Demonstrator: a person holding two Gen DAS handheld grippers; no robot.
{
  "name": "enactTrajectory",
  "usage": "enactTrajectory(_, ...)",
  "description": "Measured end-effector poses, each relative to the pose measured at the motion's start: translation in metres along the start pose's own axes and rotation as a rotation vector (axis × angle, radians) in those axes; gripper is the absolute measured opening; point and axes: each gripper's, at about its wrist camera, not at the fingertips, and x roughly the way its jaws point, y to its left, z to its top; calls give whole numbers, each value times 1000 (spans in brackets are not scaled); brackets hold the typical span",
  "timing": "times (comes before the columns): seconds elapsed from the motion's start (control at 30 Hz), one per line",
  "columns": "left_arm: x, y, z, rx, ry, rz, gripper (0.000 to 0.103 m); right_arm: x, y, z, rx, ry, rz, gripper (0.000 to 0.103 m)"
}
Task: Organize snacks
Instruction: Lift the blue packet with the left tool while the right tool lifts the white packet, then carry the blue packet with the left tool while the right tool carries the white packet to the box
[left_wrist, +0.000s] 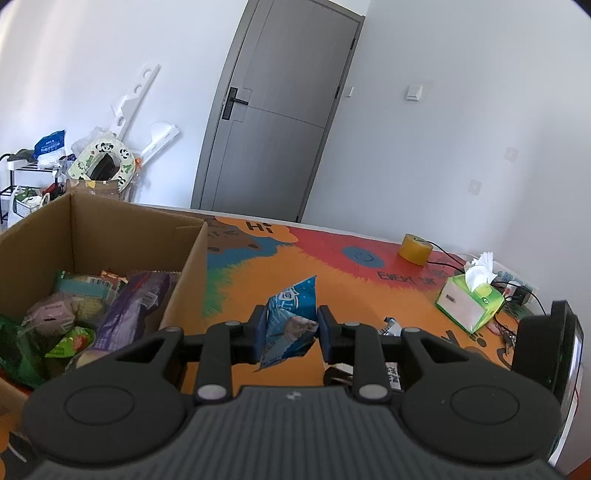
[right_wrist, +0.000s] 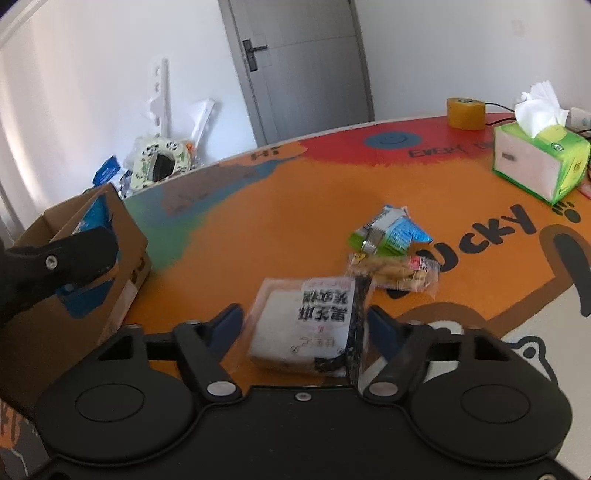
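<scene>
On the orange printed table (right_wrist: 295, 221), left gripper (left_wrist: 290, 328) is clamped on a blue snack packet (left_wrist: 291, 317), held just right of the cardboard box (left_wrist: 129, 236) that already has snacks in it. Right gripper (right_wrist: 304, 325) jaws apart, straddling a white rice-cake pack (right_wrist: 310, 325) lying flat; pad contact unclear. Two more packets (right_wrist: 391, 236) lie beyond, tissue box (right_wrist: 535, 166) far right.

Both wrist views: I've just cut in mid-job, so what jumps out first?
The left claw is shut on a blue snack packet, held up beside the cardboard box already full of snacks. The right claw, open, straddles a white wrapped snack lying on the bright orange table.
</scene>
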Motion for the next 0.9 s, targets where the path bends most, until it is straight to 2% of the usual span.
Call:
enactTrajectory(0.03,0,-1,0,2,1,1,28,-2,-2,-1,12,1,12,61)
enactTrajectory(0.3,1,-3,-2,2,13,-6,28,-20,-17,-6,68,-30,16,52)
enactTrajectory(0.9,-23,3,13,1,-56,19,28,-53,-8,12,54,-156,79,50)
